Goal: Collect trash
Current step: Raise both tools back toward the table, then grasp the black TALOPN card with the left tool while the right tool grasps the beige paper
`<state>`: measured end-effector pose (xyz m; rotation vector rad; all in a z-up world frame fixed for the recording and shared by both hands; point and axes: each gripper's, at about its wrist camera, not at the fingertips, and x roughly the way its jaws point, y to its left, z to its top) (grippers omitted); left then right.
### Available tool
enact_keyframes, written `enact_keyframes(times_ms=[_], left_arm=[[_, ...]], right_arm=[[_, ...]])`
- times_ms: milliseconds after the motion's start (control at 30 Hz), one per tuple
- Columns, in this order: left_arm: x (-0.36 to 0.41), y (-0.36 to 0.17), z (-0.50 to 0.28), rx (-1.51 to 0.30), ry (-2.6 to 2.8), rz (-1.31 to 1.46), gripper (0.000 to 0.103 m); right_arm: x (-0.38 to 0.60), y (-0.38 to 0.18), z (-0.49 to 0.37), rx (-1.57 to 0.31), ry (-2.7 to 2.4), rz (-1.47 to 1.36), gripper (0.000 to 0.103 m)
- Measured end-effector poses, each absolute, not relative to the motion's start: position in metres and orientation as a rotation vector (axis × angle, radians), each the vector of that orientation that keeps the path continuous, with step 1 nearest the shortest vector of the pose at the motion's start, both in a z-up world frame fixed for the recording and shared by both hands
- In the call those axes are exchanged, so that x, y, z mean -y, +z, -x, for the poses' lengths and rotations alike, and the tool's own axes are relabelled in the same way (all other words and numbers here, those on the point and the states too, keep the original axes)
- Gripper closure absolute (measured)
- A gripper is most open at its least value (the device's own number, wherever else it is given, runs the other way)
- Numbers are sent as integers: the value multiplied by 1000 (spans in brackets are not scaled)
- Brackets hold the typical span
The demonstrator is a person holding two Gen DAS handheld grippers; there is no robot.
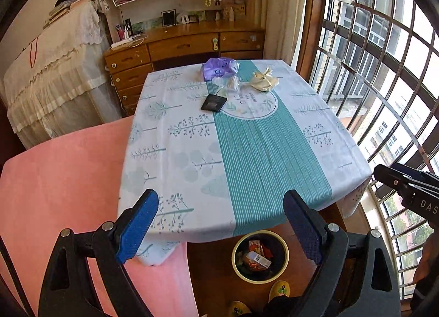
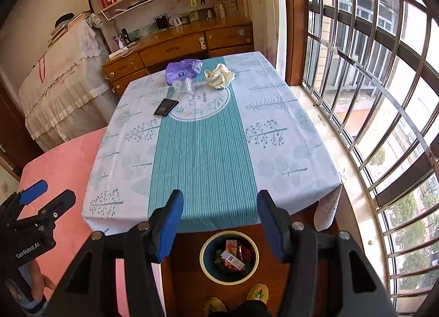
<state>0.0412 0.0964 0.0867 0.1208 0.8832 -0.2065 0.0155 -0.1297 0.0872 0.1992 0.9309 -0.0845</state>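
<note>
**4 pieces of trash wait at the far end of the desk**

Both grippers hang at the near edge of the desk (image 2: 288, 152), above a round trash bin (image 2: 229, 259) on the floor that holds a red carton and other wrappers. The left gripper (image 1: 221, 223) has its blue fingers wide apart with nothing between them; the right gripper (image 2: 221, 223) is spread the same way and also holds nothing.

At the far end of the tablecloth lie a purple plastic bag (image 2: 182, 70), a crumpled clear wrapper (image 2: 185, 85) just in front of it, a wad of cream paper (image 2: 219, 75) to its right, and a flat black packet (image 2: 166, 107) nearer, on the left. All 4 are well apart from both grippers.

A pink bed (image 1: 63, 180) sits left of the desk.
</note>
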Motion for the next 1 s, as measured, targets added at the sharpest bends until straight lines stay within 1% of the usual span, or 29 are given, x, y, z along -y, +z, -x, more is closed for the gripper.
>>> enact_keyframes(times_ms=[200, 433, 500, 600, 800, 900, 1000], left_arm=[[-96, 98, -85, -891, -208, -93, 12], [-82, 88, -160, -919, -183, -94, 12], [-77, 78, -193, -957, -194, -61, 11], [-69, 56, -251, -1037, -170, 6, 5], [-51, 1, -362, -1173, -93, 74, 5], [-40, -33, -406, -1248, -74, 85, 5], [-30, -62, -434, -1300, -61, 69, 5]], right_arm=[[141, 102, -48, -896, -69, -189, 47], [171, 84, -127, -917, -24, -201, 47], [181, 78, -159, -921, 9, -208, 47], [199, 66, -211, -941, 51, -215, 47], [241, 38, -305, -1008, 139, -258, 47], [255, 18, -344, -1045, 179, -248, 47], [263, -2, -373, -1084, 220, -261, 47]])
